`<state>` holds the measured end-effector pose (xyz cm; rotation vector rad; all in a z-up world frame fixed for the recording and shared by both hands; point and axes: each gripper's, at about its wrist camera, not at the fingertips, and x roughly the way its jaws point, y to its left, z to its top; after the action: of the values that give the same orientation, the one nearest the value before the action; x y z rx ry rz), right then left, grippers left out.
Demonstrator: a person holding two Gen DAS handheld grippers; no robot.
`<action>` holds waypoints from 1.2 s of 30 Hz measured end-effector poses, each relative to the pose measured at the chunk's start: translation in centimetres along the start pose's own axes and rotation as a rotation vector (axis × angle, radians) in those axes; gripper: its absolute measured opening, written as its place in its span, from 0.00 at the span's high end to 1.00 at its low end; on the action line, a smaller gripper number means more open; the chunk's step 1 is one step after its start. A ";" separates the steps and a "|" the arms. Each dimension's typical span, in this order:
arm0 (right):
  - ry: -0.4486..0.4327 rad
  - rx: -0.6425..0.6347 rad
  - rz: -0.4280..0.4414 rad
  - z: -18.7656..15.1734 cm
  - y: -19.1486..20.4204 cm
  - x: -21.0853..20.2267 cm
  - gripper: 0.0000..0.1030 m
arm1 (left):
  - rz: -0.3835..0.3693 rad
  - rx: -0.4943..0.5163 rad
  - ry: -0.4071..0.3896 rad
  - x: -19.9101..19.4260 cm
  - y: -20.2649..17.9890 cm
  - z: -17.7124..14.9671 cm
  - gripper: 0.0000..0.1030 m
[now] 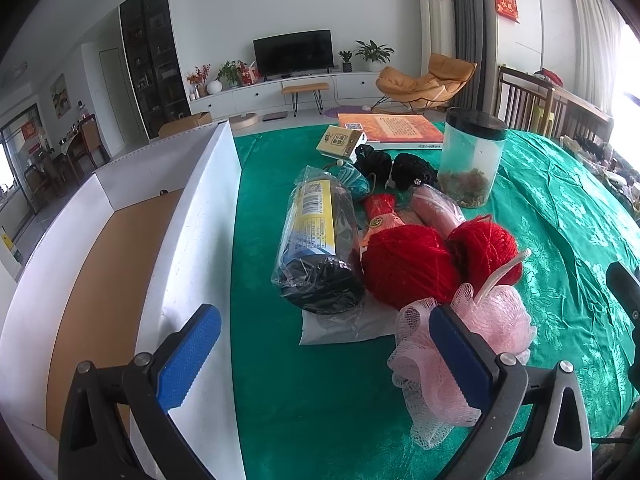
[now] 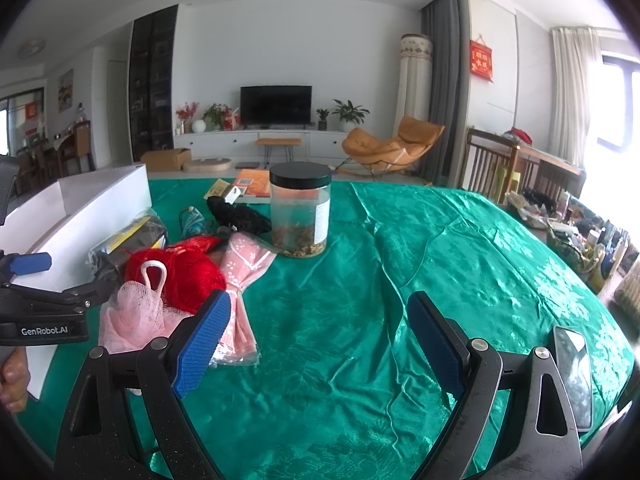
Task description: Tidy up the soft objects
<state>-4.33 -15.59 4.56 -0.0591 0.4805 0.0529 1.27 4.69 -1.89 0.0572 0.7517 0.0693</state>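
Nearest in the left wrist view, the left gripper (image 1: 324, 350) hangs with its blue pads spread wide, nothing between them. Its right-hand pad sits just in front of the pink mesh bath puff (image 1: 480, 332), which lies on the green cloth of the worktop (image 1: 320, 400); whether pad and puff touch cannot be told. The left-hand pad hovers by the wall of the white box (image 1: 208, 216), whose brown cardboard floor shows bare.

Over in the right wrist view, the right gripper (image 2: 318, 344) is also wide apart and holds nothing, poised above open green cloth. A phone (image 2: 574, 372) lies just to its right, near the worktop's edge.

Behind the puff, two red yarn balls (image 1: 408, 264) sit side by side, touching it. Left of them lies a dark roll in clear plastic wrap (image 1: 316, 252) with a yellow label. A pink patterned pouch (image 2: 244, 276) stretches out beside the yarn, and a teal bundle (image 1: 354, 182) and black fabric (image 1: 404, 166) lie further back.

Beyond those stands a clear jar with a black lid (image 2: 300, 212), upright, dried bits at its bottom. Farthest on the cloth lie a small yellow box (image 1: 340, 142) and an orange book (image 1: 392, 128).
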 end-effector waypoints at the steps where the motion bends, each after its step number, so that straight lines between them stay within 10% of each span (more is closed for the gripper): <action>1: 0.000 0.000 0.000 0.0 0.0 0.0 0.11 | -0.002 0.001 -0.001 0.0 0.0 0.0 0.00; 36: 0.001 -0.005 0.003 -0.1 0.2 0.1 0.11 | -0.026 -0.008 0.003 -0.5 -0.5 -0.4 0.00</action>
<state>-4.24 -15.40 4.42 -0.0629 0.4820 0.0570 0.70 4.16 -1.87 0.0394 0.7554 0.0483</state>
